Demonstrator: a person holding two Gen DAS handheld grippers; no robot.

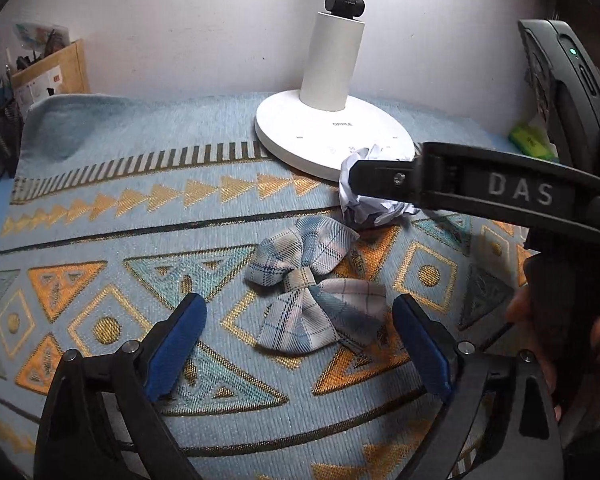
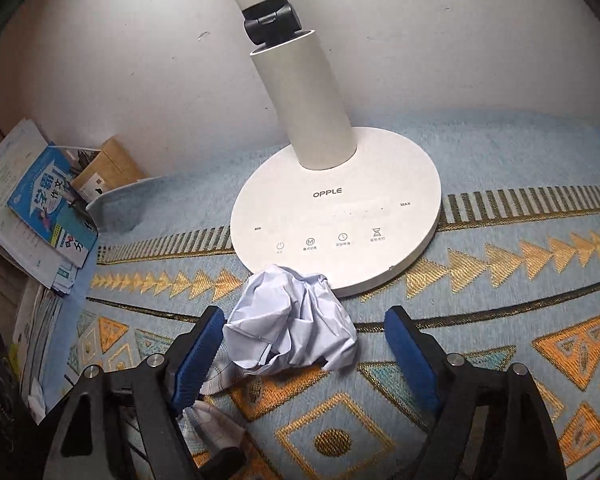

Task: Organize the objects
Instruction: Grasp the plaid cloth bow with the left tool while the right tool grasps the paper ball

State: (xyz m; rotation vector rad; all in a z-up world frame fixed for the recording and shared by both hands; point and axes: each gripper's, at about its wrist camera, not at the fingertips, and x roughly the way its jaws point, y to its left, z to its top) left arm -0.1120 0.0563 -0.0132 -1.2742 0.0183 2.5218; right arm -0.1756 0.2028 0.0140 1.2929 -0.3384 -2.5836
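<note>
Two handheld grippers, left gripper and right gripper: black plastic frames, blue ribbed finger pads, silver pivot screws, white "DAS" lettering, one green indicator light.

The right gripper hides part of the crumpled paper; the lamp is cropped above.

Round white lamp base w/ thick post blocks the back; crumpled white paper ball sits touching its front rim. Plaid fabric bow mid-mat. Patterned blue-orange mat open to the left; books crowd far left edge.
</note>
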